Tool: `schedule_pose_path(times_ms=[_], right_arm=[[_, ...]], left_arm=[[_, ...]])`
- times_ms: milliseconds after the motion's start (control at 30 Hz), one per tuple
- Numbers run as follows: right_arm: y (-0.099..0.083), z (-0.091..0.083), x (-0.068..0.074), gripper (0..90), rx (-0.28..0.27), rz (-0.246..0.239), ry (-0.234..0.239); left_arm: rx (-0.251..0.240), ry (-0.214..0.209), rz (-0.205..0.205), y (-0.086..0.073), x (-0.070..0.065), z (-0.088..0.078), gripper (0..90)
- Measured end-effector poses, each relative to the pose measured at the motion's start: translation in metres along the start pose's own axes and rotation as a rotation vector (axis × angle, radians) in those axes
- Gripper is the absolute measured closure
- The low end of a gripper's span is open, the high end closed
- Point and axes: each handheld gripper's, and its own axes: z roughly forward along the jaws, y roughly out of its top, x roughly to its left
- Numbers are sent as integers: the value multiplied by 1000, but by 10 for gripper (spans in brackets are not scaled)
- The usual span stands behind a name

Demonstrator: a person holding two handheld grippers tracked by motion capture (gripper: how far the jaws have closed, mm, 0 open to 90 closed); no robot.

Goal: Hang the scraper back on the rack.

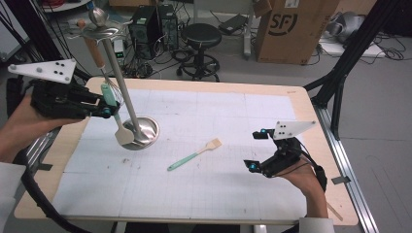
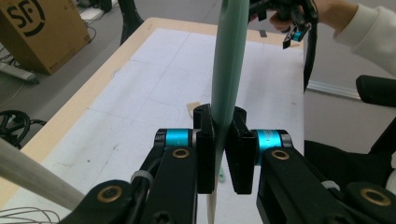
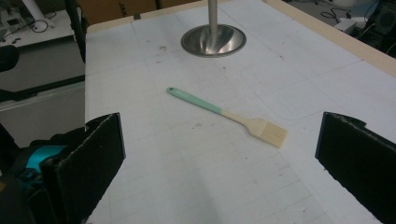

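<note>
My left gripper (image 1: 104, 110) is at the table's left, shut on the mint-green handle of a spatula (image 1: 118, 122). The spatula's cream blade hangs down by the round base of a metal stand (image 1: 142, 130). In the left gripper view the jaws clamp the green handle (image 2: 229, 84), which runs up between them. A pastry brush (image 1: 194, 155) with a green handle and cream bristles lies flat mid-table; it also appears in the right gripper view (image 3: 229, 114). My right gripper (image 1: 256, 149) hovers to the brush's right, open wide, jaws empty (image 3: 224, 149).
The stand's pole rises to a hooked top (image 1: 99, 30), with a wooden-handled whisk (image 1: 94, 49) hanging beside it. Beyond the table are a stool (image 1: 200, 36), computer towers (image 1: 154, 24) and a cardboard box (image 1: 294, 29). A black tripod leg (image 1: 340, 73) stands at the right.
</note>
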Motion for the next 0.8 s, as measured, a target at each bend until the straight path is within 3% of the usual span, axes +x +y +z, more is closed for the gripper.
schedule_pose_path(times_ms=[400, 600, 700, 800], right_arm=[[-20, -7, -1, 2, -33, 9, -17], [-27, -9, -2, 2, -38, 36, -46], [-31, -9, -2, 2, -37, 51, -61], [-36, -7, -3, 2, -33, 58, -57]], left_arm=[[21, 24, -3, 12, 7, -14, 830], [41, 26, 3, 21, 10, -18, 830], [47, 52, 0, 25, 13, -20, 831], [41, 43, -3, 29, 16, -21, 831]])
